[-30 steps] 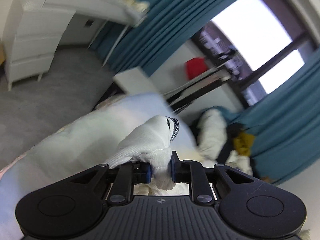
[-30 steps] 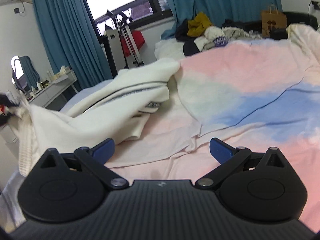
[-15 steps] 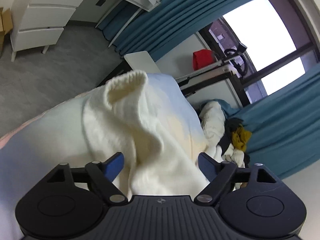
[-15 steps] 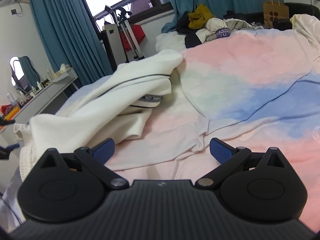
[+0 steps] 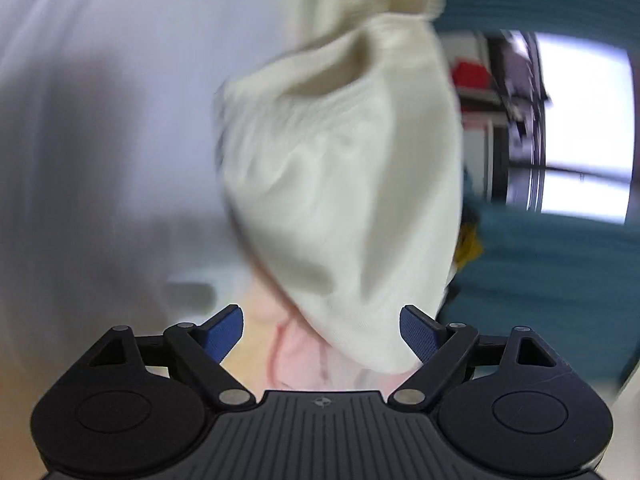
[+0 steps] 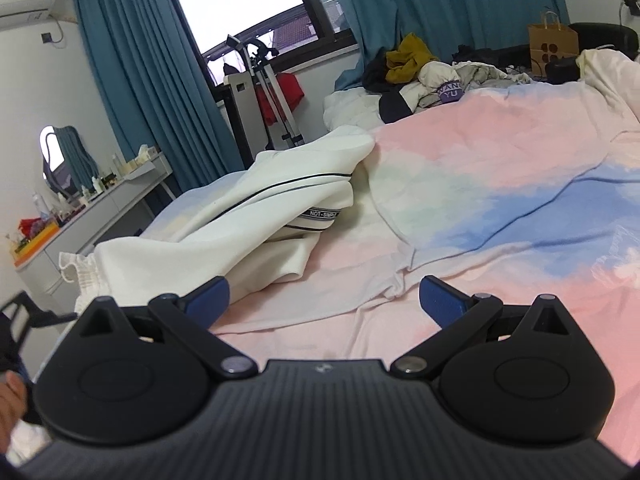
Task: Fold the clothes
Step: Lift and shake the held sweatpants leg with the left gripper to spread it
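Teal curtains (image 6: 132, 80) and a window back a bed (image 6: 500, 200) spread with a pink-and-blue sheet. On its left half lies a cream sweatshirt (image 6: 256, 220), rumpled, ribbed hem (image 6: 80, 272) near the left edge. It looks soft, light and floppy; best pinched at hem corners or shoulders. Left gripper (image 5: 322, 330) gapes wide before the cloth, holding nothing. Right gripper (image 6: 324, 298) likewise wide, empty.

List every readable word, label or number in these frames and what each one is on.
"NOT-SIMPLE": black band on the white garment lying on the bed.
"WANG YU", partly readable: purple patch in the clothes pile.
Paper bag: dark shapes only, no words.
Left wrist view: blurred, no text.
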